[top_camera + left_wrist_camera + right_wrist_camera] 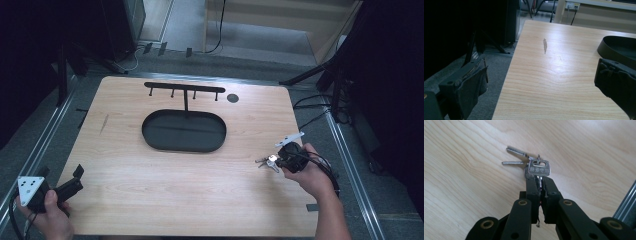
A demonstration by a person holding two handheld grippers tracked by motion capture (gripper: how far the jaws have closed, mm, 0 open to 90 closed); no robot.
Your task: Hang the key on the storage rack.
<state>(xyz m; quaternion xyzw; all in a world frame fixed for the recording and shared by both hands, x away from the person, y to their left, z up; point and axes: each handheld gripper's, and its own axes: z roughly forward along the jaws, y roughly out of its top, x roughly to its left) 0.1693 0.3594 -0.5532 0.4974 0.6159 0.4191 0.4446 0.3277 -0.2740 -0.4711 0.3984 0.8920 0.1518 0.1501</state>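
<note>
A small bunch of silver keys (pixel 266 162) (pixel 537 167) on a ring lies low over the right side of the wooden table (pixel 175 190). My right gripper (pixel 275 160) (pixel 540 181) is shut on the bunch, its jaws pinched together just below the flat key head. At the table's front left corner my left gripper (pixel 75 181) (pixel 541 85) is open, with bare wood between its fingers. A black oval tray (pixel 184 132) (pixel 619 46) sits mid-table, and a black T-shaped hook rack (pixel 185 88) rises from its far side.
A dark round grommet (pixel 232 97) is set in the tabletop right of the rack. A brown scuff (pixel 545 45) marks the wood on the left. Metal rails (pixel 350 165) run along both table sides, and cables lie on the floor at right.
</note>
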